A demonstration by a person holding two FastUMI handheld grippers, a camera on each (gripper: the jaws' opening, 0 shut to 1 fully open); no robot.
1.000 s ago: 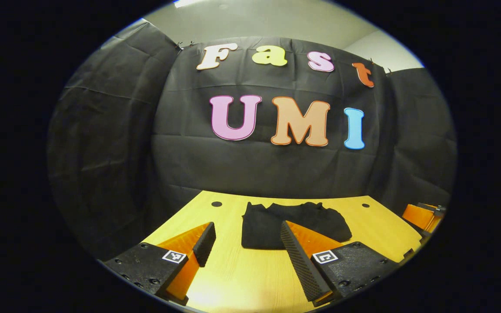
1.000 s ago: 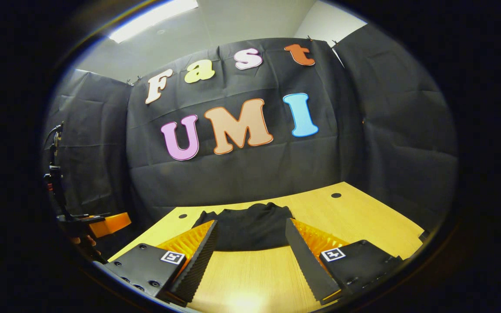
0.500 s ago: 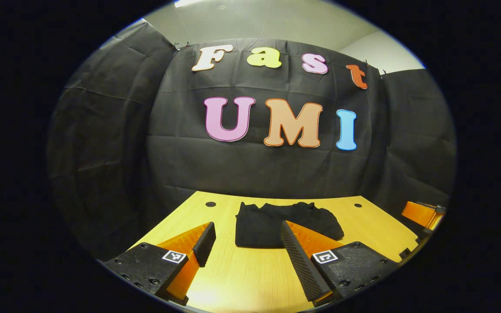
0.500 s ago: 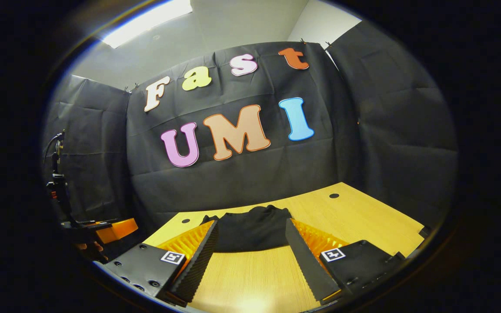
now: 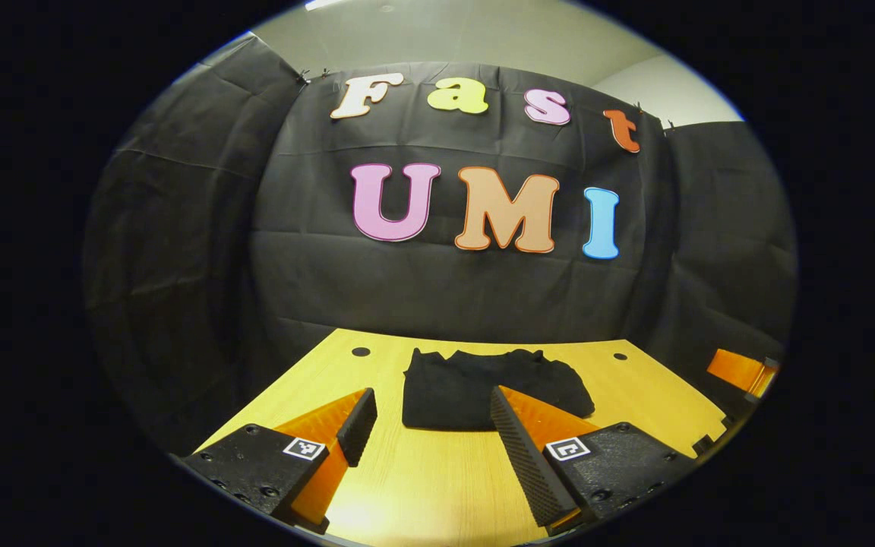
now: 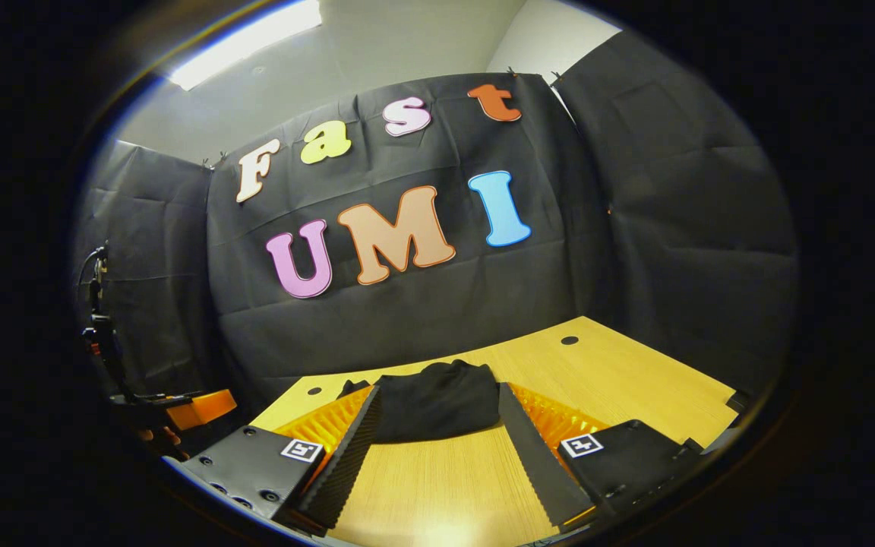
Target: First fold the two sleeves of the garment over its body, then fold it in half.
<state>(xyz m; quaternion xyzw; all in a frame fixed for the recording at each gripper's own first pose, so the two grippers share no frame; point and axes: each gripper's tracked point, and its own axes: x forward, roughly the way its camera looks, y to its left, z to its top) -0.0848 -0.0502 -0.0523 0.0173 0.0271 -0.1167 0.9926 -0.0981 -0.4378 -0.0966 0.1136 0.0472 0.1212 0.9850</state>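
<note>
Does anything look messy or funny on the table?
Nothing stands out. The black garment lies folded in a neat bundle on the wooden table, and both tongs are open, holding nothing.

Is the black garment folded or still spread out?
Folded: the black garment lies as a compact block on the table, no sleeves sticking out. Both hand-held grippers are open, clear of it.

Open wood all round a folded bundle.
Bare yellow wooden bench (image 5: 437,486) ahead of both spread claws; low folded black cloth garment (image 5: 475,387) lying mid-bench as sole obstacle; free passage either side, past small dark holes (image 5: 361,352) near black draped back wall (image 5: 445,289).
</note>
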